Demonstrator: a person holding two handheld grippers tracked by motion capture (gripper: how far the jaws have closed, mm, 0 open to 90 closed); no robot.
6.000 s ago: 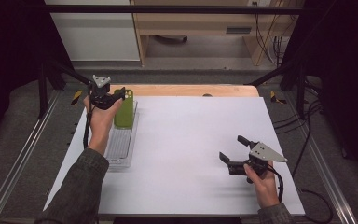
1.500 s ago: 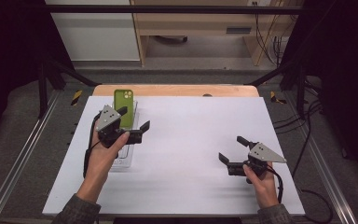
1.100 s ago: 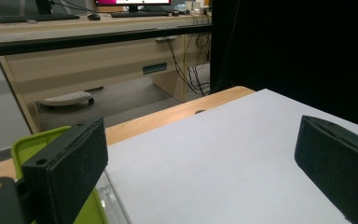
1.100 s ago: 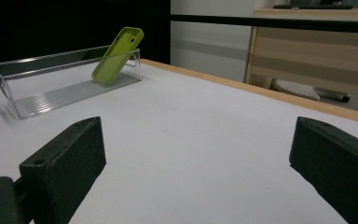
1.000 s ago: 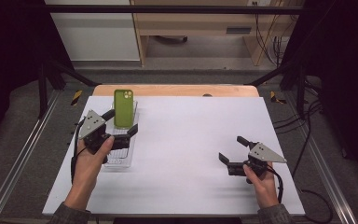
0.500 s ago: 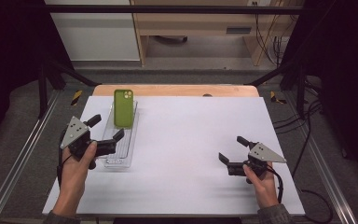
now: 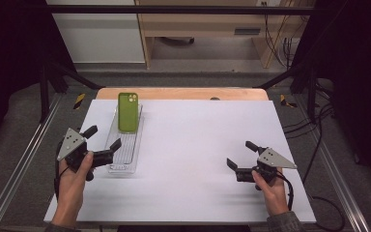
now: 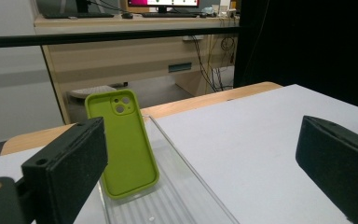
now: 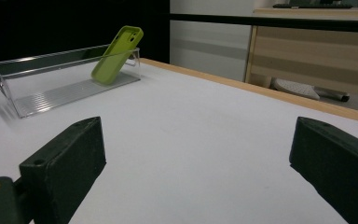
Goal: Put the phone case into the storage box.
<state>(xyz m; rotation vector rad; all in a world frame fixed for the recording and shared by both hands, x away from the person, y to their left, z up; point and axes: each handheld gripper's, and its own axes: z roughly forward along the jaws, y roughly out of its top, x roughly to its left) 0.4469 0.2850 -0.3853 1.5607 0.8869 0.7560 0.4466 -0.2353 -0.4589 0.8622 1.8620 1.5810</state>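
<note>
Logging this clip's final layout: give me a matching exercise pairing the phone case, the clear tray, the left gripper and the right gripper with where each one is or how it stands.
Things:
1. phone case
2. clear tray
3. left gripper
4. right gripper

Places or states:
A. open, at the table's right side
B. propped tilted against the tray's far end
C. lying along the table's left side
D. open, beside the tray's near end

Pairs: 1-B, 2-C, 3-D, 4-A
</note>
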